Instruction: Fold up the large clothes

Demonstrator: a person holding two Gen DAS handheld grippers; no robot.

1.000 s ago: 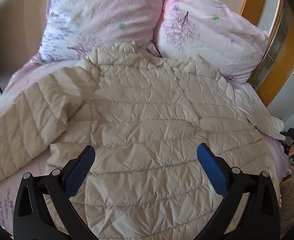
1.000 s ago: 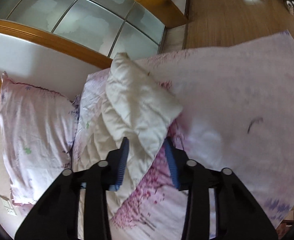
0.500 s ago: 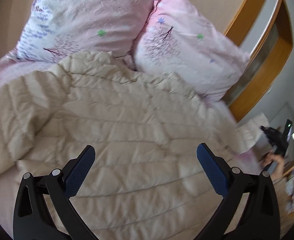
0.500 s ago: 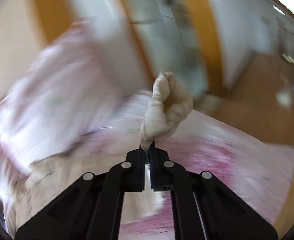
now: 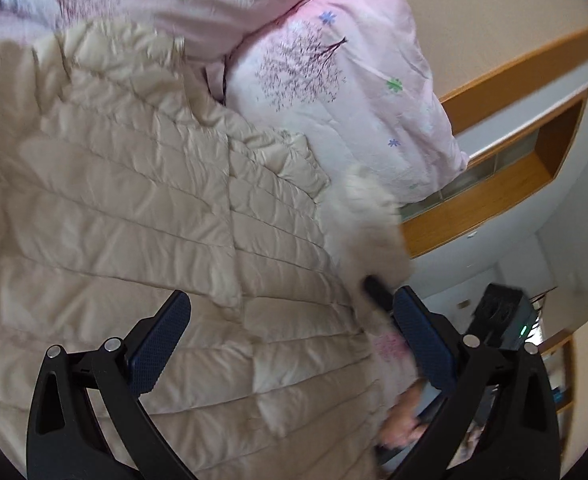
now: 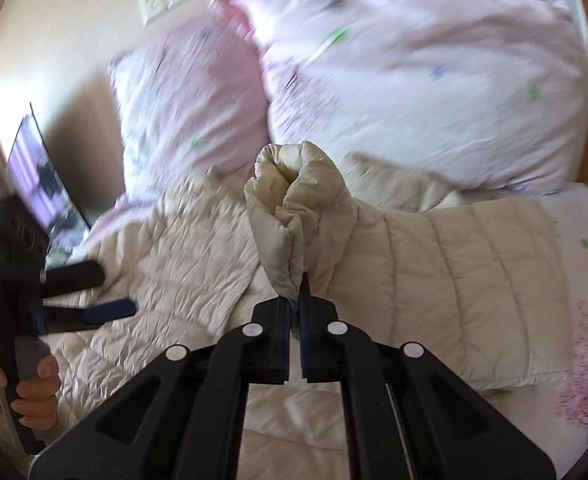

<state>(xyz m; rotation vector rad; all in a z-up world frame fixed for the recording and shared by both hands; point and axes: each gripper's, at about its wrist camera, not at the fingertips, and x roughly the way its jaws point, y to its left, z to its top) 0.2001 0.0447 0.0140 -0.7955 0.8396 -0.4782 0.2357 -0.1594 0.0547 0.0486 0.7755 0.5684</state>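
Note:
A cream quilted puffer jacket [image 5: 133, 208] lies spread on the bed. My left gripper [image 5: 291, 300] hovers open over its lower right part, nothing between its blue pads. In the right wrist view my right gripper [image 6: 296, 300] pinches the cuff of the jacket's right sleeve [image 6: 298, 200] and holds it lifted over the jacket body [image 6: 181, 256]. Its jaws are opening slightly, with the cuff still between the pads. The rest of that sleeve [image 6: 454, 280] trails to the right. The left gripper [image 6: 101, 290] shows at the left, held by a hand [image 6: 33, 400].
Two pink floral pillows [image 5: 354, 100] lean at the head of the bed, just beyond the collar. A pink patterned sheet [image 6: 586, 320] shows to the right of the sleeve. A wooden ledge [image 5: 494, 200] runs beside the bed. A dark screen [image 6: 41, 172] stands at the left.
The right gripper shut on the sleeve cuff, lifted it and swung it over the jacket toward the left gripper. The left gripper shifted right and rolled, staying open.

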